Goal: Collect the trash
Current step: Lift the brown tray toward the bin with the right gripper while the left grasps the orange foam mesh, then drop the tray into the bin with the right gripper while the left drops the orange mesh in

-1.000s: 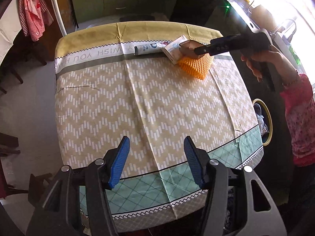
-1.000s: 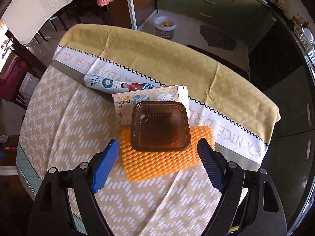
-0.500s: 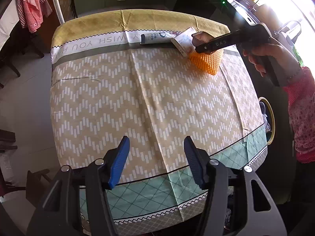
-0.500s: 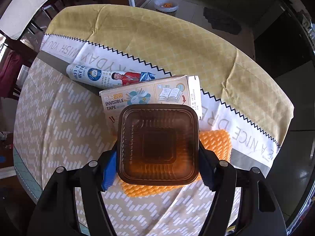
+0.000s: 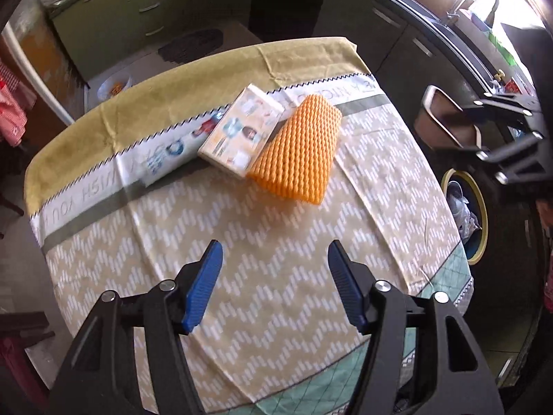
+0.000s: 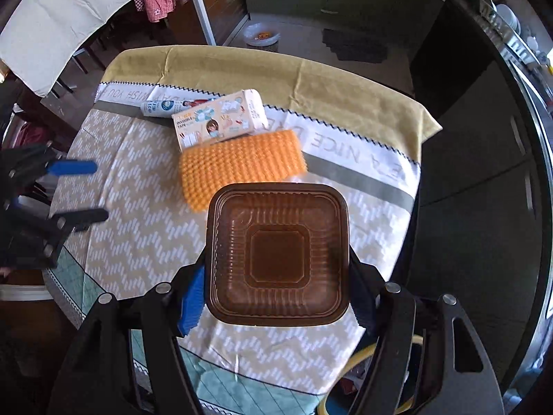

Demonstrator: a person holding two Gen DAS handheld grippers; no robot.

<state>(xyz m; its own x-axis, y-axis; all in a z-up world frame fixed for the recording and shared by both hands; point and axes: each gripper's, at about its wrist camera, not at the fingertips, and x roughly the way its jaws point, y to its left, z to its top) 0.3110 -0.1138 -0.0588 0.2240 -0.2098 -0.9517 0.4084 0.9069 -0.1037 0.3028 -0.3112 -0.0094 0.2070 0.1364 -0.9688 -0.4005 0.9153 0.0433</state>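
Observation:
My right gripper (image 6: 276, 287) is shut on a brown square plastic container (image 6: 278, 252), held above the tablecloth; the left wrist view shows that container (image 5: 446, 121) in the air off the table's right side. On the cloth lie an orange foam net (image 5: 297, 152) (image 6: 238, 169), a tape box (image 5: 242, 135) (image 6: 221, 121) leaning on it, and a printed tube (image 5: 169, 152) (image 6: 166, 106) behind. My left gripper (image 5: 274, 283) (image 6: 81, 192) hovers in front of the net, its jaws opening with nothing between them.
A yellow-rimmed bin (image 5: 465, 214) holding trash stands on the floor by the table's right edge. The table (image 5: 311, 346) carries a patterned cloth. A white bowl (image 6: 261, 34) sits on the floor beyond it, chairs (image 6: 69, 52) stand at the left, and dark cabinets (image 6: 484, 138) run along the right.
My right gripper closed on the brown container, lifted it off the orange net and carried it back toward the near edge. My left gripper moved in toward the net and its jaws widened.

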